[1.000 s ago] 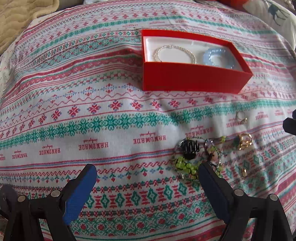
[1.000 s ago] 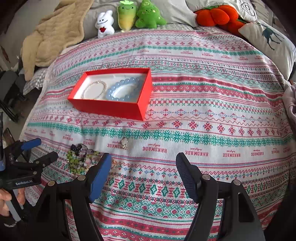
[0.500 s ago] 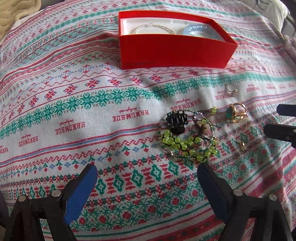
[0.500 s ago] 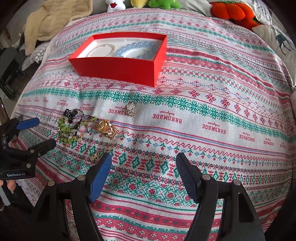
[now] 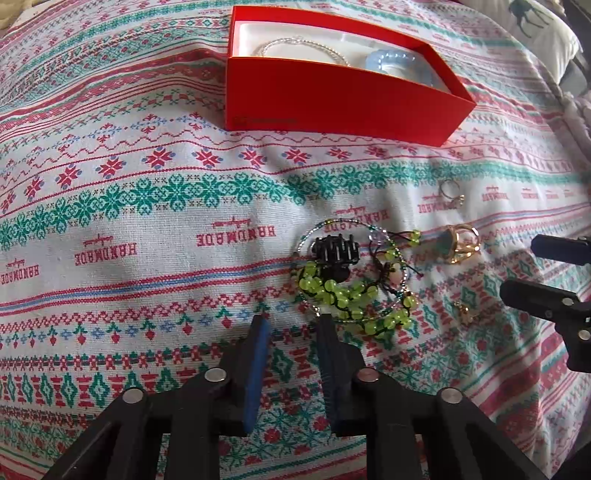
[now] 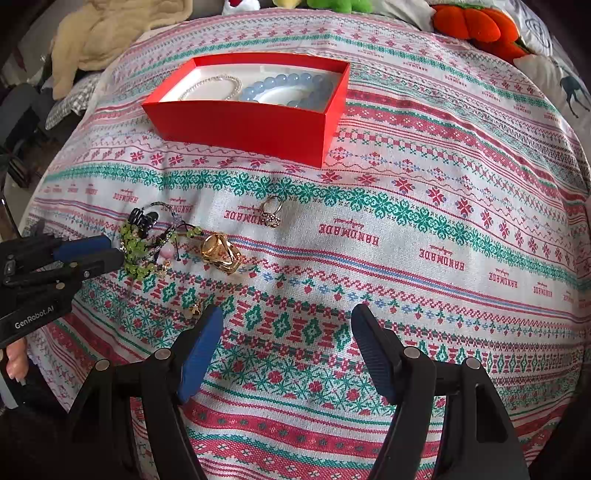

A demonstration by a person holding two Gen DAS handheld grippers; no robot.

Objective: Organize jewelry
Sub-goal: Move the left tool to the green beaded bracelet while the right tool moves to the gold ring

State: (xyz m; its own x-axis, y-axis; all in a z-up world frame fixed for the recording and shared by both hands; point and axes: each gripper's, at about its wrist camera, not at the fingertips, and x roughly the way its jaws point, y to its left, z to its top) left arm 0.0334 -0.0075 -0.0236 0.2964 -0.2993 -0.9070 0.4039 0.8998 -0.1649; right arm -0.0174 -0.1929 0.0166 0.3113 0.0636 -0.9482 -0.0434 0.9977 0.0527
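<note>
Left tongs (image 5: 293, 325): fingers narrowed to a small gap with nothing between them, tips low over the patterned bedspread (image 5: 147, 192) at the near edge of the jewelry tangle; the right-wrist view shows the same tongs (image 6: 110, 249) entering from the left, tips against the green beads, though whether they actually touch cannot be told. Right tongs (image 6: 286, 319): blue-padded fingers spread wide and empty, held above the bedspread (image 6: 424, 206) near the viewer; the left fingertip sits just beside a small gold earring (image 6: 194, 310). Jewelry tangle: a green bead bracelet (image 5: 343, 295) knotted on black cord, overlapped by a thin beaded wire bangle (image 5: 332, 225), with a black hair claw (image 5: 336, 251) lying on top. Just right of the tangle lies a large gold ring (image 5: 460, 245) with a dark green stone; farther off and to the right, a thin ring (image 5: 451, 190) lies alone on the green snowflake band of the cloth. Far side: an open red box (image 5: 332, 99) with a white lining holds a pearl bracelet (image 6: 216, 86) on the left and a pale blue bead bracelet (image 6: 288, 88) on the right. Beyond the bedspread: a beige blanket (image 6: 110, 33) at far left, an orange plush (image 6: 476, 26) and a deer-print pillow (image 6: 565, 88) at far right.
</note>
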